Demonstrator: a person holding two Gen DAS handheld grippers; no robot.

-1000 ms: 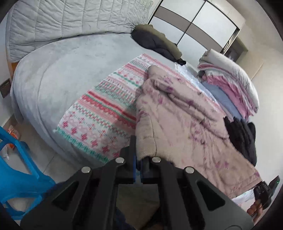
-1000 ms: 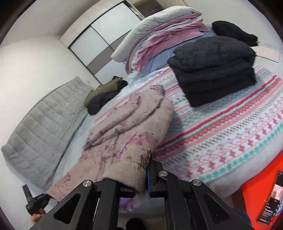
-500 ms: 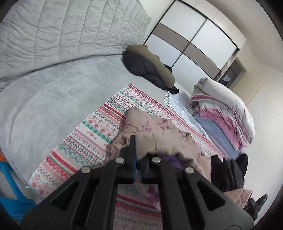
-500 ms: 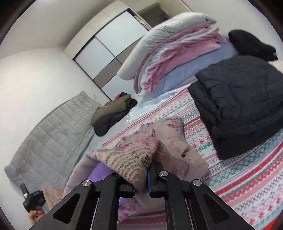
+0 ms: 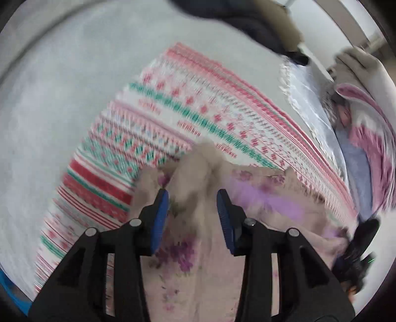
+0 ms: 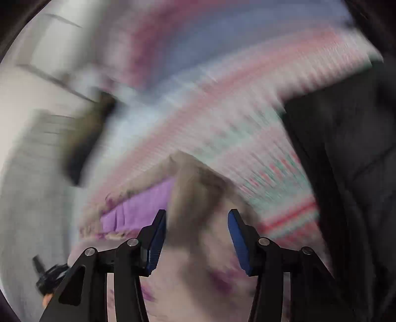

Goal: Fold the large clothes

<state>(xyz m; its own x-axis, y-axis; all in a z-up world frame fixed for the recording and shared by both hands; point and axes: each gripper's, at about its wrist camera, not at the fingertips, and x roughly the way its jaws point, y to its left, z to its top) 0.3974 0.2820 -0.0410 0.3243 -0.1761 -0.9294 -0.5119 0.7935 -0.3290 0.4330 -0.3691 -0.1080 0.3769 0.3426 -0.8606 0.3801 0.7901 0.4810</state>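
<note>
A pink floral coat (image 5: pixel 188 237) with a purple lining (image 5: pixel 269 198) lies on the striped patterned blanket (image 5: pixel 173 116). My left gripper (image 5: pixel 192 210) hangs low over it, its jaws opening; a beige ribbed hem (image 5: pixel 195 173) rises between the blue pads (image 5: pixel 159 218) without touching them. In the blurred right wrist view the same coat (image 6: pixel 198 247) lies below my right gripper (image 6: pixel 196 230), whose jaws are also opening around a loose fold of hem (image 6: pixel 195 183). The purple lining (image 6: pixel 138 208) shows to its left.
A stack of folded black clothes (image 6: pixel 346 173) sits close on the right. A dark jacket (image 5: pixel 259 22) lies at the far side of the grey bed (image 5: pixel 61 86). Folded pink and white bedding (image 5: pixel 366 111) is piled at right. The other gripper (image 5: pixel 358 250) shows at the lower right.
Both grippers swung forward and down over the bed, carrying the coat's hem onto its upper part. Both jaws, shut on the hem before, now stand apart and the fabric is loose.
</note>
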